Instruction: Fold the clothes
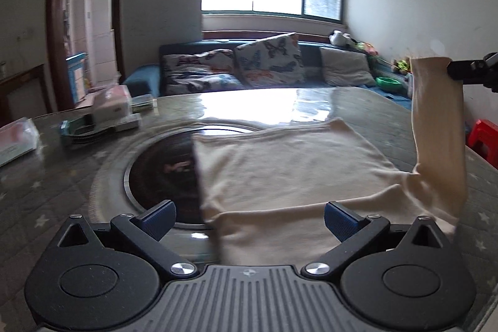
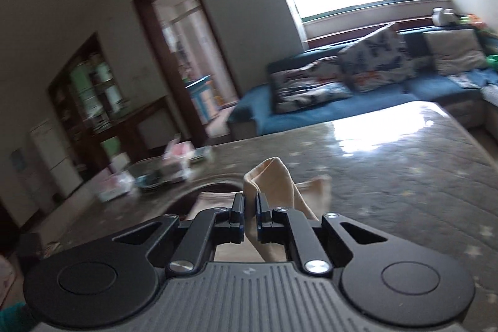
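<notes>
A cream garment [image 1: 289, 170] lies partly folded on the table, over a round dark cooktop [image 1: 162, 173]. My left gripper [image 1: 249, 220] is open, low over the garment's near edge, and holds nothing. My right gripper [image 2: 250, 207] is shut on a cream sleeve or corner [image 2: 274, 176] of the garment. In the left wrist view that lifted strip [image 1: 435, 114] rises to the right gripper [image 1: 473, 69] at the upper right, well above the table.
The table [image 1: 342, 101] has a grey starred cover under glass. Boxes and packets [image 1: 109, 111] lie at its left side. A blue sofa with cushions [image 1: 267, 64] stands behind, a red stool [image 1: 485, 139] at right, a doorway [image 1: 90, 30] at left.
</notes>
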Motion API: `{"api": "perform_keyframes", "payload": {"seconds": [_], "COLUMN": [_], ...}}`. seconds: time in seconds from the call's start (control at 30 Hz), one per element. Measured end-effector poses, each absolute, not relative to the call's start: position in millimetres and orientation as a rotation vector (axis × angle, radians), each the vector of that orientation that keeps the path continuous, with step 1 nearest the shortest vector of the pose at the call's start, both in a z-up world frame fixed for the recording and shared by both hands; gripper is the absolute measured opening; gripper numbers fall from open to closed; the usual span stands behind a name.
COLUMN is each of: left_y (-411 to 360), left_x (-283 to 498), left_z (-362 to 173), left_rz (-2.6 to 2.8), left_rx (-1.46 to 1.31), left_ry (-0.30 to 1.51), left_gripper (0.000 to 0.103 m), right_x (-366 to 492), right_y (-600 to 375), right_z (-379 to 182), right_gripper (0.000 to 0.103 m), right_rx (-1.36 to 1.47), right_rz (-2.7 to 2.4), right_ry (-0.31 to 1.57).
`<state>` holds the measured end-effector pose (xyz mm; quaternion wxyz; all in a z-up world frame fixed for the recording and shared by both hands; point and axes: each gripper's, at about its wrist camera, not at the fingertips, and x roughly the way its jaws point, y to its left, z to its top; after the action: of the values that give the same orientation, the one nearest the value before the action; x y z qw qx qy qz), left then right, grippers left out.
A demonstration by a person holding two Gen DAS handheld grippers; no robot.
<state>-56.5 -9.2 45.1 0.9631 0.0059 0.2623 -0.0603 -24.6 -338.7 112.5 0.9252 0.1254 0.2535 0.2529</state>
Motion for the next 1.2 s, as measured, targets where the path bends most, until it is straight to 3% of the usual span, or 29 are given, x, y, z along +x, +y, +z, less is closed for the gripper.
{"api": "perform_keyframes", "payload": {"seconds": [0.47, 0.87, 1.2], "left_y": [43.3, 23.4, -32.1], "left_x": [-86.8, -89.8, -66.3], "left_z": [41.5, 49.7, 43.6], "left_rz": [-0.007, -0.106, -0.3], "left_rx": [-0.07, -0.068, -0.044], "left_ry": [0.516, 0.481, 0.485], "left_gripper": [0.103, 0.101, 0.072], "right_x": [-12.6, -33.4, -44.2], "right_y": [-186.2, -219.0, -291.9], "right_z": [84.7, 62.9, 21.9], "right_gripper": [0.005, 0.011, 0.012], "right_rx": [0.093, -0.052, -0.062], "right_rz": [0.824, 0.709, 0.519], "right_ry": [0.691, 0.712, 0.807]}}
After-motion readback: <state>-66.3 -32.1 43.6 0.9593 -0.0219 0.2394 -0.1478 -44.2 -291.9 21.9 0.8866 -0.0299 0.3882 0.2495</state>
